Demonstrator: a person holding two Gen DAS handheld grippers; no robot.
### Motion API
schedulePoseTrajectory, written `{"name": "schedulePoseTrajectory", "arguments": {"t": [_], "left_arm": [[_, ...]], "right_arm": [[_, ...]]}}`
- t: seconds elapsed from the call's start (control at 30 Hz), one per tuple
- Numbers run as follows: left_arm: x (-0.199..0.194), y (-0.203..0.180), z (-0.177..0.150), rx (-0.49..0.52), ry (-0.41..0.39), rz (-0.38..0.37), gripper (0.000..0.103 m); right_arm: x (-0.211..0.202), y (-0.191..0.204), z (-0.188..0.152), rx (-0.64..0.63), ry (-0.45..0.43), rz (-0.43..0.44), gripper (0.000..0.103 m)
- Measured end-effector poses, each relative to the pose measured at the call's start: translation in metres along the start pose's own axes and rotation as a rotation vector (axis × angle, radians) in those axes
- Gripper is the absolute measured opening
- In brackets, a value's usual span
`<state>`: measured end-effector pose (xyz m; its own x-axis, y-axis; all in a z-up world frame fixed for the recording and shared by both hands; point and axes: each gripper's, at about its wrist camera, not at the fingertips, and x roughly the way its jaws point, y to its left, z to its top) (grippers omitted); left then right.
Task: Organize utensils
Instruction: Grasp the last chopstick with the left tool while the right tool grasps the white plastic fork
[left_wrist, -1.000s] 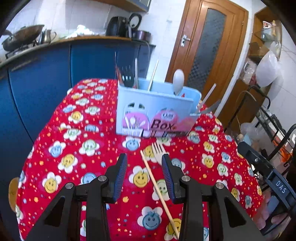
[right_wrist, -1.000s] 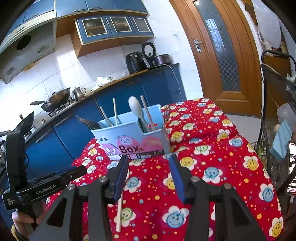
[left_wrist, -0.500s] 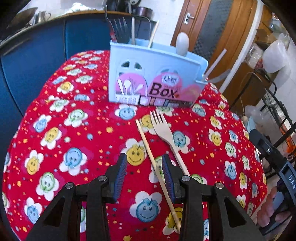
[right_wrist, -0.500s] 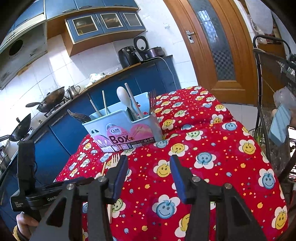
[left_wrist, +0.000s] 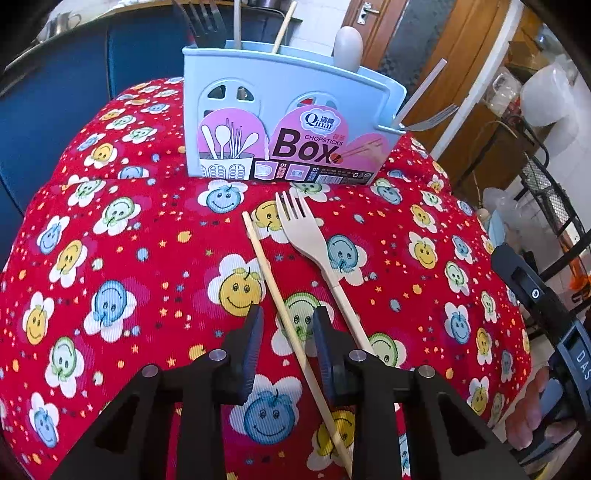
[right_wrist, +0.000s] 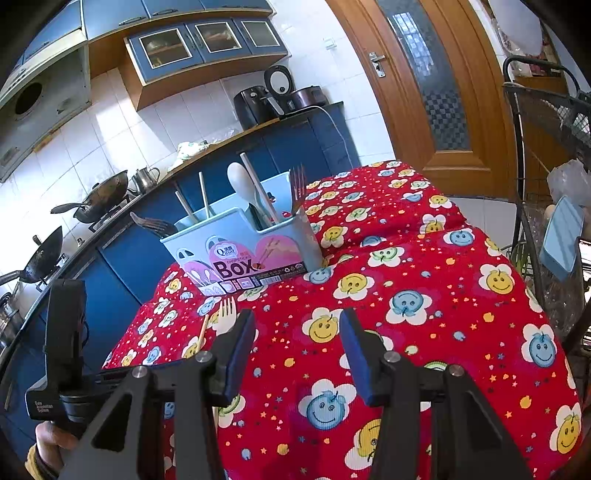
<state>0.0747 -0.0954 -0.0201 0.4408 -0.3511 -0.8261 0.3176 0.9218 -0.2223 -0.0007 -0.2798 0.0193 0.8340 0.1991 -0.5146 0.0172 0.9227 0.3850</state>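
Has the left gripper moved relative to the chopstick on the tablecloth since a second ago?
Yes. The left gripper has come down over the chopstick, which now lies between its closing jaws; the box looms nearer.

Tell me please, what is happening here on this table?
A person is sorting utensils into the blue chopsticks box on the red flowered tablecloth. The left gripper straddles a wooden chopstick lying beside a pale fork, and its jaws are closing without yet pressing it. The right gripper hovers open and empty above the cloth.
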Motion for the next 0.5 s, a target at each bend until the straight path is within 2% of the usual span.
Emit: {"name": "schedulePoseTrajectory", "arguments": {"t": [0.13, 0.2, 0.5], "left_arm": [[0.002, 0.003, 0.003, -0.002, 0.006, -0.007, 0.021], [0.002, 0.007, 0.003, -0.013, 0.002, -0.007, 0.012], [-0.006, 0.025, -0.004, -0.049, -0.024, -0.069, 0.006]], "right_arm": [[0.002, 0.003, -0.001, -0.007, 0.009, 0.005, 0.051], [0.002, 0.004, -0.002, -0.012, 0.013, 0.007, 0.051], [0.007, 0.015, -0.001, -0.031, 0.045, 0.006, 0.051]]}}
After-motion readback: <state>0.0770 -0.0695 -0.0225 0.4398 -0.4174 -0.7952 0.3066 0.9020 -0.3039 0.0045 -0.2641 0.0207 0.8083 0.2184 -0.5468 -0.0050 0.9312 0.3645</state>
